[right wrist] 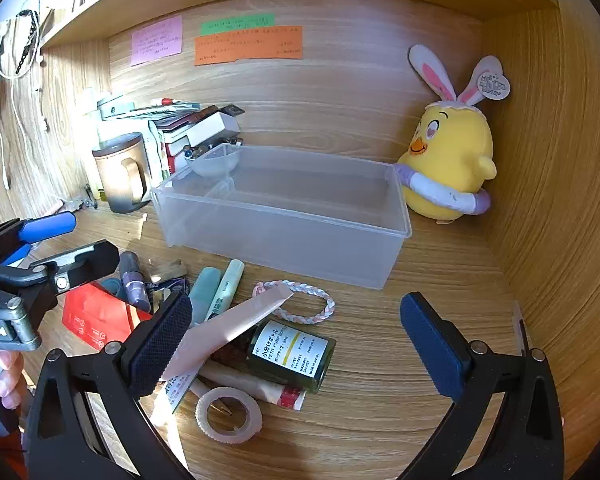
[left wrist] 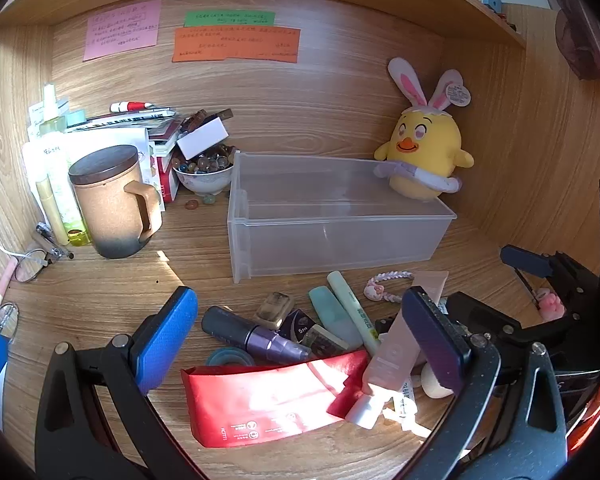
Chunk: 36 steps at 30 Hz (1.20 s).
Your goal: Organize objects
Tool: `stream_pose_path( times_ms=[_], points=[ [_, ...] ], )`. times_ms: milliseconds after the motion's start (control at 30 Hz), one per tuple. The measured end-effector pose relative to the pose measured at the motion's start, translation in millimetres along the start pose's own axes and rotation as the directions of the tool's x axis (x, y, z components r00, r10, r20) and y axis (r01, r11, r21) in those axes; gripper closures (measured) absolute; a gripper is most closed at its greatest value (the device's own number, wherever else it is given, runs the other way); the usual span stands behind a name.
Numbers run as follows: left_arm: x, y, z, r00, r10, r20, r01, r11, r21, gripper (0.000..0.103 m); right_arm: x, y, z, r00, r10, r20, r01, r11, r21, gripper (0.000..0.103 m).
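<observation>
A clear plastic bin (left wrist: 332, 236) stands empty on the wooden desk, also in the right wrist view (right wrist: 284, 220). In front of it lies a heap of small items: a red pouch (left wrist: 268, 396), a purple marker (left wrist: 252, 336), two pale green highlighters (left wrist: 340, 312), a pink tube (left wrist: 392, 356) (right wrist: 228, 328), a braided hair band (right wrist: 300, 300), a dark green bottle (right wrist: 292, 356) and a tape roll (right wrist: 228, 416). My left gripper (left wrist: 300, 344) is open above the red pouch and marker. My right gripper (right wrist: 296, 344) is open around the bottle and tube.
A yellow chick plush (left wrist: 424, 152) leans at the bin's right rear corner. At left stand a brown lidded mug (left wrist: 116, 200), a bowl of marbles (left wrist: 204, 172), stacked books and bottles. Glasses (left wrist: 28, 264) lie at far left. Sticky notes hang on the back wall.
</observation>
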State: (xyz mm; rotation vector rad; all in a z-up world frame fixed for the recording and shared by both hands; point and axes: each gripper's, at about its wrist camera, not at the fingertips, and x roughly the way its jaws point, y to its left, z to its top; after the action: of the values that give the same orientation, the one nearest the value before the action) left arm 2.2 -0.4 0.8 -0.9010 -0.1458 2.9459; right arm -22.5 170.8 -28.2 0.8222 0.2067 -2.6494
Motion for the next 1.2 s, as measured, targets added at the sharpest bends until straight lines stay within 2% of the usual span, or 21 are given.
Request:
stream_pose_path(
  times_ms=[1200],
  points=[
    [1.6, -5.9, -1.0, 1.0, -0.008, -0.016, 0.009, 1.0, 0.018, 0.0, 0.7, -8.7, 1.7, 1.0, 0.011, -0.019, -0.01, 0.999, 0.041, 0.0]
  ],
)
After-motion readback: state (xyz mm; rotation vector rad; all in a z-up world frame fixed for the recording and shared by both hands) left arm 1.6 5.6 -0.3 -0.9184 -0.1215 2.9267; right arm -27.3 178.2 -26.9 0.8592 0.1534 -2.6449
